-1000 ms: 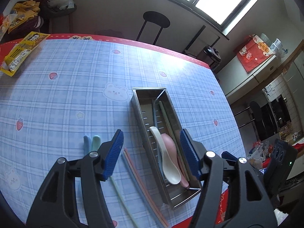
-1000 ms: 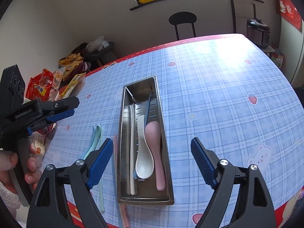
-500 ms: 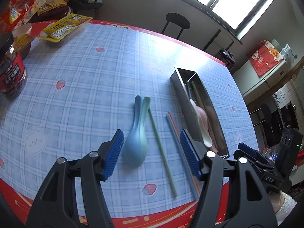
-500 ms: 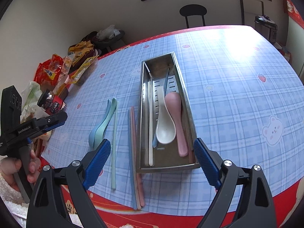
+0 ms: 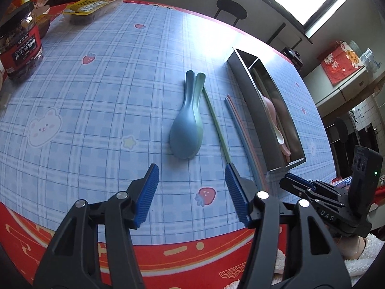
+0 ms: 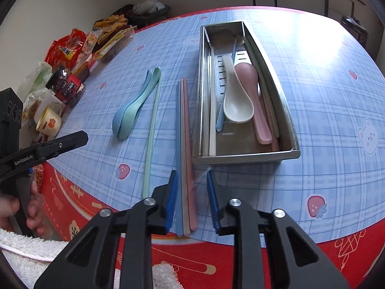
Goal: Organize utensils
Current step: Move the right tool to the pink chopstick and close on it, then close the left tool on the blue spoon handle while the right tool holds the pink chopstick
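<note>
**Inspector A:** Start with the table (image 6: 324, 77). Blue checked cloth with strawberry and bear prints, a red border at the near edge. On it lies a long steel tray (image 6: 245, 156), shiny, with slotted holes along its floor. Inside: a white spoon (image 6: 237, 106), a pink spoon (image 6: 252, 91) and several sticks.

**Inspector B:** And what remains outside?

**A:** A blue spoon nested with a green spoon (image 5: 186, 130), smooth matte plastic, bowls down. Beside them a single green chopstick (image 6: 151, 134), then a bundle of blue and pink chopsticks (image 6: 184, 130) just left of the tray.

**B:** Step in hand?

**A:** In my judgement, the pick-up of that bundle. The right gripper (image 6: 192, 192) has just been closing, its ribbed blue pads narrowed round the near ends of the chopsticks. Whether the pads press them yet, I cannot tell; a gap shows on the right side.

**B:** The left gripper (image 5: 191, 192)?

**A:** Half spread, empty, hovering short of the nested spoons.

**B:** Next requirement?

**A:** Likely a firm pinch on all the thin sticks together, a level lift, then laying them lengthwise in the tray. Slim, slick sticks may slip or fan apart.
</note>
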Tool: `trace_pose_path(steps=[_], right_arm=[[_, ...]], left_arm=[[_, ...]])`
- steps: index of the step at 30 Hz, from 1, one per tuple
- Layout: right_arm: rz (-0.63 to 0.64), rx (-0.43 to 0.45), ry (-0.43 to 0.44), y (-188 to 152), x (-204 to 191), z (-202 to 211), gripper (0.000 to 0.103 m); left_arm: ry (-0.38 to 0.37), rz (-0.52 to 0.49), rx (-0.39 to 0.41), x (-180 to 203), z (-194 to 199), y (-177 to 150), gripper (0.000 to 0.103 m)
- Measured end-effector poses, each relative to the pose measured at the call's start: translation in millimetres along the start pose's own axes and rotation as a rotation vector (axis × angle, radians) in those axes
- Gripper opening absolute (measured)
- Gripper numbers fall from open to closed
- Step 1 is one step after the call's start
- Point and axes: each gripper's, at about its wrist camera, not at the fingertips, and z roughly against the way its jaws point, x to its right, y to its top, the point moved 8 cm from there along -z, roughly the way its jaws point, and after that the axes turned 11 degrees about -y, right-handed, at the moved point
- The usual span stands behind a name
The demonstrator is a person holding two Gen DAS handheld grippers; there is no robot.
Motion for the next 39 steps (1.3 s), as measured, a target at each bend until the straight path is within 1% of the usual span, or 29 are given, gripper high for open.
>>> trace_pose_path(steps=[3,8,18,24,26,30,39], right_arm=[[0.029,-0.013,-0.018,-2.8,-4.5,-8.0,0.007],[0.046,-0.025,-0.028,-2.1,-9.7,-16.6,0.007],[0.068,-0.036,-0.056,-2.9,-9.9,-26.8,0.007],[0.093,-0.021,-0.074,-0.3,-12.4,-28.4,0.007],[0.104,-0.022,-0.069,-0.1,-15.2,-29.8,0.007],[0.141,-0.014,-0.098,-3.3,-18.4,-30.9,0.008],[0.112,-0.028,-0.066,-6.7,-12.8,-29.2,0.008]], left_arm=[[0.001,-0.015,-0.006,2.4,-1.6,-0.8,0.056],[-0.004,-0.031,-0.005,4.8,-0.5,3.0,0.055],[0.010,-0.013,-0.015,-6.3,-2.1,3.5,0.054],[0.008,-0.011,-0.021,-8.1,-4.7,4.6,0.054],[0.007,-0.014,-0.023,-7.0,-6.2,4.5,0.054],[0.002,-0.018,-0.027,-5.8,-8.1,4.2,0.054],[0.008,-0.026,-0.030,-11.0,-19.4,14.4,0.053]])
